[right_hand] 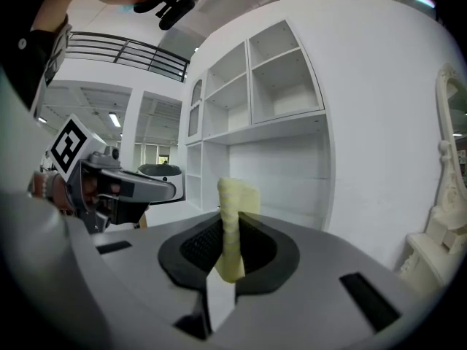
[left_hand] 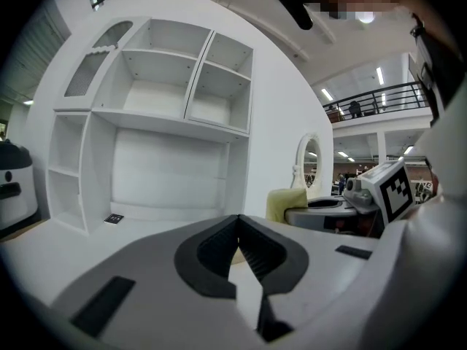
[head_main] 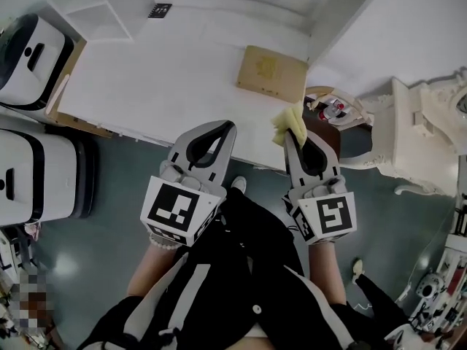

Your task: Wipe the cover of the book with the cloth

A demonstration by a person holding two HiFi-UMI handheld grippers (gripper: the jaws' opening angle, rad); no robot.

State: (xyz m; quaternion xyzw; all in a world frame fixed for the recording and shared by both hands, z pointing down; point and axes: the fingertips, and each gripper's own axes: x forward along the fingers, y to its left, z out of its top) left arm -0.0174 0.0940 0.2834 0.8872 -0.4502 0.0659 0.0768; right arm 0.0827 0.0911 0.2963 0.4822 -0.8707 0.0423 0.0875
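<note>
Holding the soft yellow cloth [head_main: 284, 125], no wiping yet.
The right tool [head_main: 295, 138] pinches it; the left tool [head_main: 228, 128] is clenched, empty; the flat brown book [head_main: 271, 74] lies untouched on the white bench [head_main: 168, 79].

**White desk and shelving in a bright, open hall**

In the head view a white desk top [head_main: 160, 79] fills the 12 o'clock area. An open white shelf unit [head_main: 95, 6] stands on it at 11 o'clock, with a small black-and-white marker tag [head_main: 160, 10] on the desk just beside it. Grey-blue floor [head_main: 109, 224] spreads at 8 o'clock. White machines with dark tops [head_main: 33, 57] stand at 9 o'clock, and a carved white furniture piece [head_main: 416, 130] sits at 3 o'clock. In the left gripper view an oval white-framed mirror [left_hand: 310, 159] stands at 3 o'clock. At 2 o'clock a dark balcony railing [left_hand: 379, 95] runs under ceiling strip lights [left_hand: 380, 75]. In the right gripper view a plain white wall [right_hand: 379, 122] flanks the shelves at 3 o'clock
</note>
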